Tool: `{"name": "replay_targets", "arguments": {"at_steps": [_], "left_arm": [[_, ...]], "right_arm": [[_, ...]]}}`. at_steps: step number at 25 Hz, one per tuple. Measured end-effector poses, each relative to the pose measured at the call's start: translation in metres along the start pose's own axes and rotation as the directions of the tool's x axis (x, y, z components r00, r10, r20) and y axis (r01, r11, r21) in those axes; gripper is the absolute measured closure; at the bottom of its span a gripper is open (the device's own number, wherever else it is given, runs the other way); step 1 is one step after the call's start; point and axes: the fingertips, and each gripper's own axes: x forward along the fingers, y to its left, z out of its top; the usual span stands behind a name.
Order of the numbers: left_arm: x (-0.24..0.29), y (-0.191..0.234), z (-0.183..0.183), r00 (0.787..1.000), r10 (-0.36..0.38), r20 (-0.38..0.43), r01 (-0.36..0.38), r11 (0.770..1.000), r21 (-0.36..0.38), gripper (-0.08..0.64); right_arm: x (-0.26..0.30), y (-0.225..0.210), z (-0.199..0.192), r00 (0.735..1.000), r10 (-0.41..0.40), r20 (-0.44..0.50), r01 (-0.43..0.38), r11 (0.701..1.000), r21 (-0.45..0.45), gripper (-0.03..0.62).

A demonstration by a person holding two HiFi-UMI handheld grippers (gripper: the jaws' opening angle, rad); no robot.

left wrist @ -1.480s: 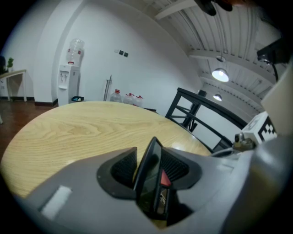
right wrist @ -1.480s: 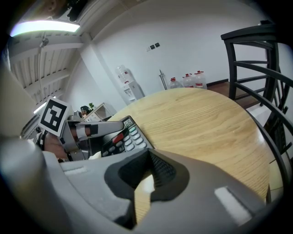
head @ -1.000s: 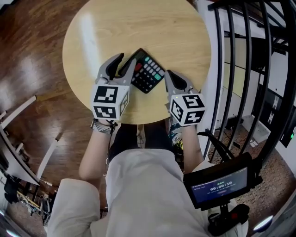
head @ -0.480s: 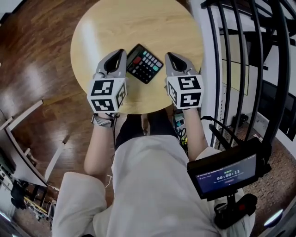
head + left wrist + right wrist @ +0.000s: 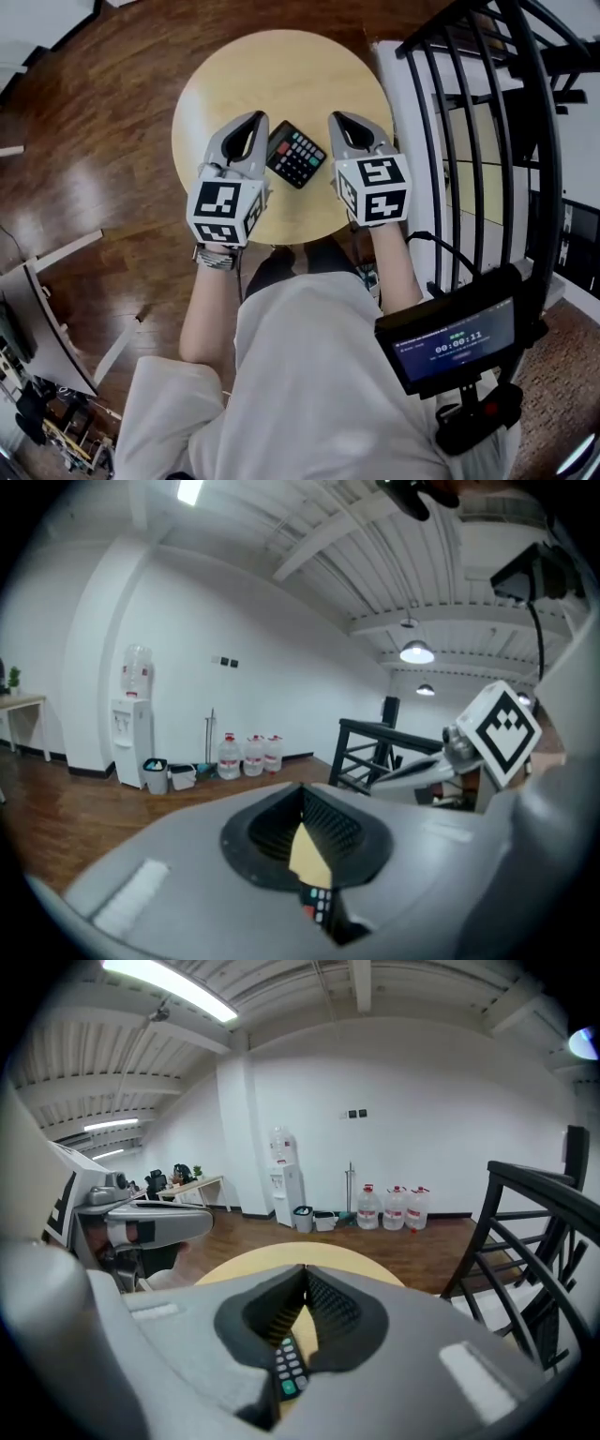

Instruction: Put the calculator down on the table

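Black calculator (image 5: 297,154) between left gripper (image 5: 254,118), right gripper (image 5: 337,118).

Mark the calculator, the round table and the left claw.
calculator (image 5: 296,155): head view, middle of its keypad.
round table (image 5: 281,75): head view, bare top beyond the calculator.
left claw (image 5: 254,118): head view, its closed tips.

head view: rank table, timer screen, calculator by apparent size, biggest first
1. Round table, clearly largest.
2. Timer screen; it sits nearer the camera, which inflates it.
3. Calculator, smallest, lying on the table.
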Motion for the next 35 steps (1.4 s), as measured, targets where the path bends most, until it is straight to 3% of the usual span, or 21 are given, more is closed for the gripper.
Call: {"name": "replay_targets", "arguments": {"at_steps": [4, 8, 14, 23, 26, 30, 35], "left_arm": [[-0.013, -0.020, 0.032, 0.993, -0.044, 0.108, 0.046, 0.999, -0.019, 0.554], [-0.021, -0.030, 0.042, 0.981, -0.057, 0.187, 0.048, 0.997, 0.056, 0.554], [-0.016, -0.021, 0.053, 0.967, 0.006, 0.255, -0.051, 0.984, 0.172, 0.554], [-0.061, -0.017, 0.100, 0.927, 0.086, 0.365, -0.177, 0.959, 0.222, 0.554], [-0.072, -0.019, 0.106, 0.919, 0.093, 0.384, -0.188, 0.957, 0.220, 0.554], [-0.087, -0.026, 0.105, 0.921, 0.067, 0.384, -0.166, 0.959, 0.231, 0.554], [-0.111, -0.038, 0.100, 0.924, 0.014, 0.381, -0.131, 0.951, 0.281, 0.554]], "right_arm": [[-0.026, 0.002, 0.025, 0.995, 0.013, 0.095, -0.014, 1.000, 0.007, 0.594], [-0.037, 0.002, 0.043, 0.972, 0.029, 0.235, -0.029, 1.000, -0.004, 0.594], [-0.022, -0.006, 0.073, 0.933, 0.074, 0.351, -0.064, 0.997, -0.040, 0.594], [-0.076, 0.006, 0.109, 0.875, 0.093, 0.475, -0.014, 0.986, -0.168, 0.592], [-0.092, 0.010, 0.114, 0.858, 0.094, 0.505, 0.007, 0.981, -0.195, 0.594], [-0.118, 0.031, 0.117, 0.814, 0.118, 0.569, 0.011, 0.976, -0.219, 0.594], [-0.137, 0.057, 0.103, 0.806, 0.103, 0.583, 0.041, 0.973, -0.228, 0.594]]}}
